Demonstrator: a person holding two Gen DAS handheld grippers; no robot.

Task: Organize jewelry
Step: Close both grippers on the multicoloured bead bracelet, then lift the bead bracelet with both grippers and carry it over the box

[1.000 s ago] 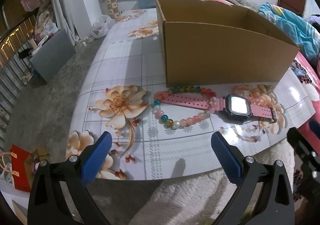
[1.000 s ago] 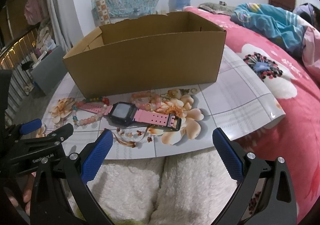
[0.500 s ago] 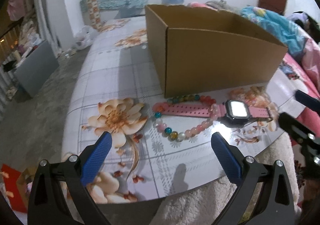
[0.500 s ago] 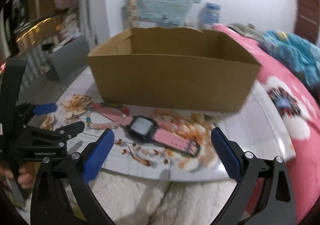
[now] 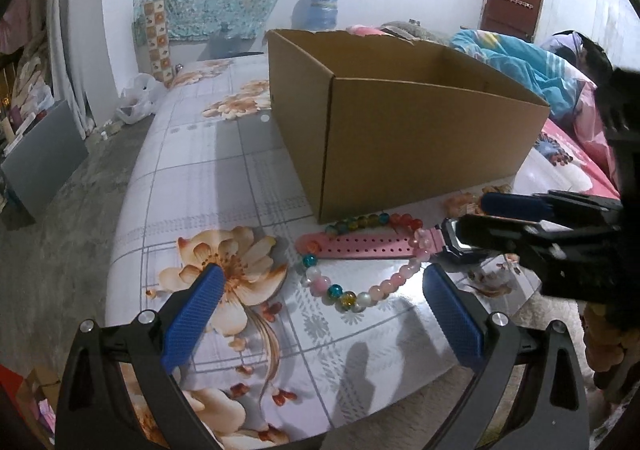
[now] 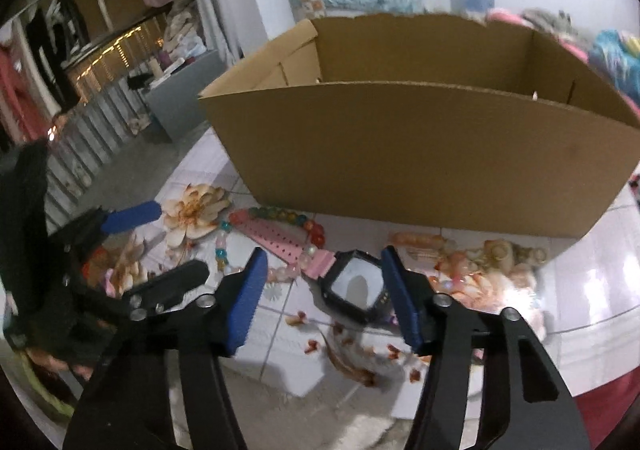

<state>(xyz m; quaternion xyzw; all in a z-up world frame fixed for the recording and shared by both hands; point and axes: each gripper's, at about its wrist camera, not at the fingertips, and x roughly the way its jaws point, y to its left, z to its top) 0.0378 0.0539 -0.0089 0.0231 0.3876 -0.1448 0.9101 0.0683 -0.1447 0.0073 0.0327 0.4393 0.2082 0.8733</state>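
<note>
Right gripper [image 6: 322,274] is down at the front edge of the floral tabletop [image 5: 208,178], jaws parted and straddling the black case of the pink-strap watch [image 6: 354,288] — blue pads either side, no contact visible. Watch lies flat, strap running left across the beaded bracelet [image 5: 360,282], which loops around the strap's free end. Both sit just in front of the open cardboard box [image 5: 420,130], bracelet's far beads touching or nearly touching the box's near wall. Left gripper [image 5: 320,292] hovers near the front edge — jaws spread wide, nothing between them, bracelet just ahead. Blanket [image 5: 516,62] lies bunched behind the box.
</note>
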